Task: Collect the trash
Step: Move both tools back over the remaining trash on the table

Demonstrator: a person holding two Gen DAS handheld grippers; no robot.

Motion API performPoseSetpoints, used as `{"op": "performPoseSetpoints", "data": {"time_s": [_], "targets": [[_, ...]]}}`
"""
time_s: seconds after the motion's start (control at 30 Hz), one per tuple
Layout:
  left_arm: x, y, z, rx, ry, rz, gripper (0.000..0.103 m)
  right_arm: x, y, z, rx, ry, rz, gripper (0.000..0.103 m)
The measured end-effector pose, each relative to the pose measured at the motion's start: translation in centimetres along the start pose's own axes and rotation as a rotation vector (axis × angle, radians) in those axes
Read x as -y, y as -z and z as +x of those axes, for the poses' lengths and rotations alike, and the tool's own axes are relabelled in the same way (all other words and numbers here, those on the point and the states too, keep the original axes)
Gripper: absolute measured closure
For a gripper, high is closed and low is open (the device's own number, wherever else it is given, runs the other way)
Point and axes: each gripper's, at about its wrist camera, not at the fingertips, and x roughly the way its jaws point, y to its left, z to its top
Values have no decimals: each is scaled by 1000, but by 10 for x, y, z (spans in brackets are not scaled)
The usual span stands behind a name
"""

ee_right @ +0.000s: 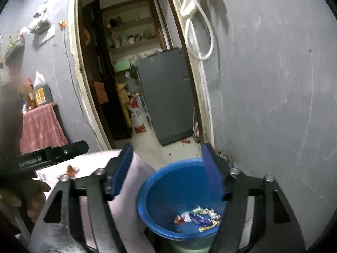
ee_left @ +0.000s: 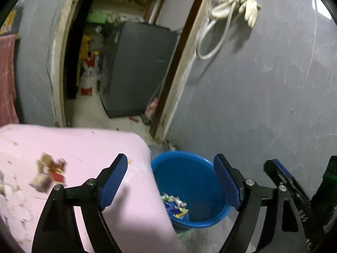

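A blue bucket (ee_left: pixel 195 181) stands on the floor by the grey wall, with crumpled wrappers (ee_left: pixel 174 206) at its bottom; it also shows in the right wrist view (ee_right: pixel 168 191) with the wrappers (ee_right: pixel 198 217). My left gripper (ee_left: pixel 170 181) is open and empty, above the edge of the pink-covered table (ee_left: pixel 84 147) and the bucket. My right gripper (ee_right: pixel 166 172) is open and empty above the bucket; it shows at the right of the left wrist view (ee_left: pixel 280 175). Red and brown wrappers (ee_left: pixel 50 175) lie on the pink cover, blurred; they also show in the right wrist view (ee_right: pixel 71 169).
An open doorway leads to a room with a grey fridge (ee_right: pixel 166 97), a red-and-white canister (ee_right: pixel 138 113) and shelves. A white hose and glove (ee_left: pixel 236 10) hang on the wall. A side table with a red cloth (ee_right: pixel 40 124) holds bottles at left.
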Motion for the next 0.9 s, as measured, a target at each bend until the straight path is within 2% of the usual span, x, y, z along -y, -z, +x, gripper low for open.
{"op": "performPoseSetpoints", "data": {"time_s": [0.03, 0.07, 0.13, 0.3, 0.53, 0.9], "targets": [[-3, -3, -9, 22, -14, 1, 9, -5, -4, -5, 16, -8, -4, 27], [-5, -6, -16, 46, -28, -1, 6, -10, -8, -9, 29, -15, -9, 23], [-11, -11, -33, 99, -43, -3, 5, -20, -14, -16, 52, -29, -16, 17], [-22, -22, -70, 171, -90, 9, 2, -47, -27, -29, 99, -66, -34, 0], [-41, -20, -121, 263, -153, 36, 2, -91, -37, -42, 153, -128, -72, 0], [-91, -14, -186, 342, -249, 20, 2, -162, -42, -49, 204, -226, -145, 0]]}}
